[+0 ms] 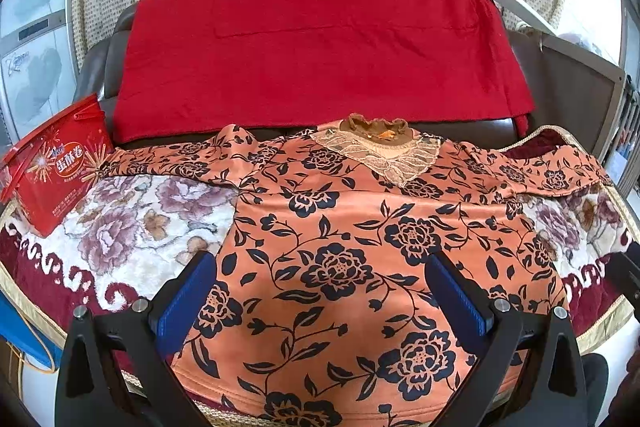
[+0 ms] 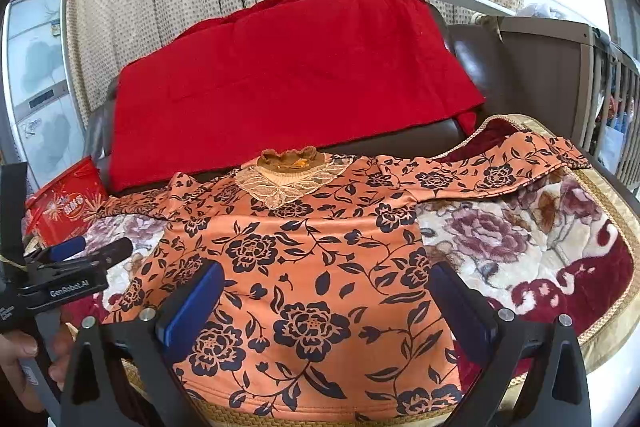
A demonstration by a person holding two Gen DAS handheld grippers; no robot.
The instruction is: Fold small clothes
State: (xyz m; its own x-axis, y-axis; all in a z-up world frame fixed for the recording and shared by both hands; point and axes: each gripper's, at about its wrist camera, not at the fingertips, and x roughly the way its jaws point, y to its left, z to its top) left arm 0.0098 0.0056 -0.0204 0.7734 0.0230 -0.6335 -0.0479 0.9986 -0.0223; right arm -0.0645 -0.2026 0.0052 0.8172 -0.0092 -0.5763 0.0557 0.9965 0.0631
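I have both tongs spread wide and pinching nothing: the left tongs (image 1: 320, 303) and the right tongs (image 2: 326, 307) hover over the hem. The orange floral top (image 1: 360, 247) lies flat, front up, directly ahead of both on the flowered blanket (image 1: 132, 223), collar (image 1: 376, 129) farthest away, sleeves out sideways. I judge folding hasn't begun; next I should take a sleeve (image 2: 480, 171) and bring it across the body.

floral top (image 1: 360, 247): 1; red cloth (image 1: 312, 51): 1; red box (image 1: 56, 163): 1; blanket (image 2: 520, 239): 1; tools: 2
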